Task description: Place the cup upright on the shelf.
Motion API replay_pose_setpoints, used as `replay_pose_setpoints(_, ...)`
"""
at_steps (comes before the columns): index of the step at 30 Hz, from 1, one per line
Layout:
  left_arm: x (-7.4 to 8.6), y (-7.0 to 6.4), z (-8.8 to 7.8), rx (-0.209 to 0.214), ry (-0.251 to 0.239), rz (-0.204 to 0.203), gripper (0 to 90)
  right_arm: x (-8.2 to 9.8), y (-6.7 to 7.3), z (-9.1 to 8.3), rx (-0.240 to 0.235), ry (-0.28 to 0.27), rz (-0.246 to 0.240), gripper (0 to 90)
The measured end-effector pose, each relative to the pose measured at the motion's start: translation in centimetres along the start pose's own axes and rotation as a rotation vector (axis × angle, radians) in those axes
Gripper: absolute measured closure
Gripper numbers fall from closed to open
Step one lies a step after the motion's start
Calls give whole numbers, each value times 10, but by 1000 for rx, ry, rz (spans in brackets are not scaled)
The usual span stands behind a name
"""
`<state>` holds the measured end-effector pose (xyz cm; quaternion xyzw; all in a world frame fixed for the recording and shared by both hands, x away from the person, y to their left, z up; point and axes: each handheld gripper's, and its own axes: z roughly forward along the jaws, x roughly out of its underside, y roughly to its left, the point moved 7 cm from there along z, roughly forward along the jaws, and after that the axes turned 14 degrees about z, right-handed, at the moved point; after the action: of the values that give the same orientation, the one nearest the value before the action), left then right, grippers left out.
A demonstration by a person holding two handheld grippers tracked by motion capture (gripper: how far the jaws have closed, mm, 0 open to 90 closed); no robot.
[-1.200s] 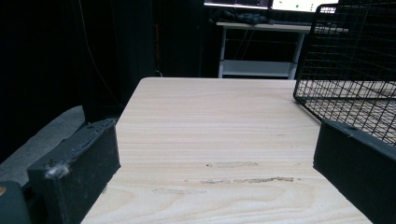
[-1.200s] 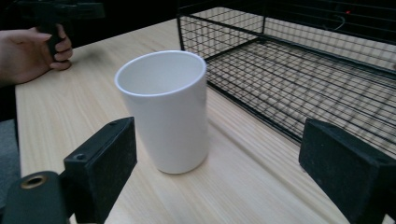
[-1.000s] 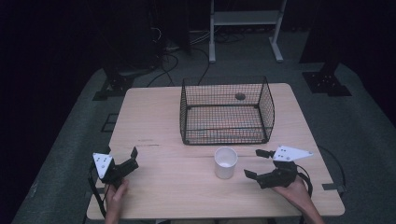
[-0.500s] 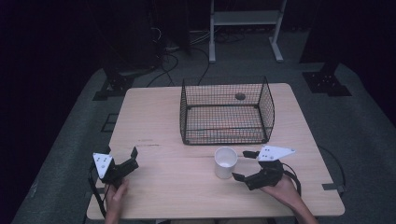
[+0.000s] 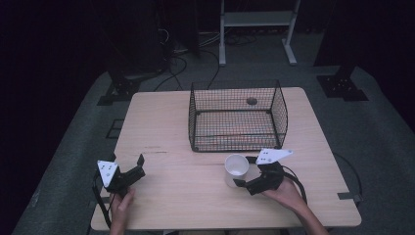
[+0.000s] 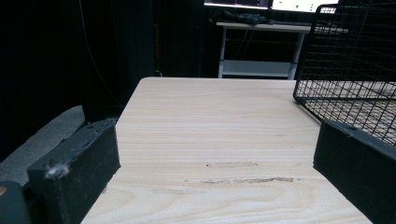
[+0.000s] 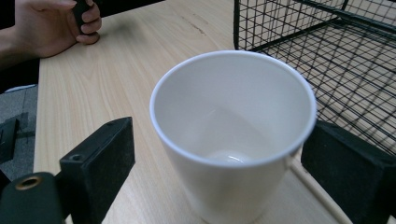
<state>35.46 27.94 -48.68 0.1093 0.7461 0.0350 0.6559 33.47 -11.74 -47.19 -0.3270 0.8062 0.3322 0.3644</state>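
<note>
A white empty cup (image 5: 236,169) stands upright on the wooden table (image 5: 171,122), just in front of a black wire basket (image 5: 237,84). My right gripper (image 5: 244,171) is open, its two black jaws on either side of the cup. In the right gripper view the cup (image 7: 233,107) sits between the jaws of the right gripper (image 7: 224,140), with a gap on the left side. My left gripper (image 5: 141,165) rests open near the table's front left, holding nothing. In the left gripper view the left gripper (image 6: 219,149) has only bare tabletop between its jaws.
The wire basket (image 6: 355,56) has nothing in it and stands at the middle back of the table. The person's left hand (image 7: 51,23) is at the far corner in the right gripper view. A white metal stand (image 5: 257,19) and cables are on the floor beyond.
My right gripper has moved left across the table and now has the cup between its jaws. The left gripper and the cup have stayed put.
</note>
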Motion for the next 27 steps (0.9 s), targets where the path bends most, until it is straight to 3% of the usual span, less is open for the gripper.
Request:
replay_pose_setpoints(6, 0, 0, 0, 1, 0, 0, 0, -4, -1, 10, -7, 20, -8, 96)
replay_pose_setpoints(10, 0, 0, 0, 1, 0, -2, 0, -6, -3, 14, -41, 27, 0, 169)
replay_pose_setpoints(14, 0, 0, 0, 1, -1, -3, 0, -8, -3, 13, -24, 17, -11, 185)
replay_pose_setpoints(20, 0, 0, 0, 1, 0, -1, 0, -21, 2, 10, -97, 42, 13, 191)
replay_pose_setpoints(27, 0, 0, 0, 1, 0, -2, 0, -48, 7, 8, -146, 69, -10, 191)
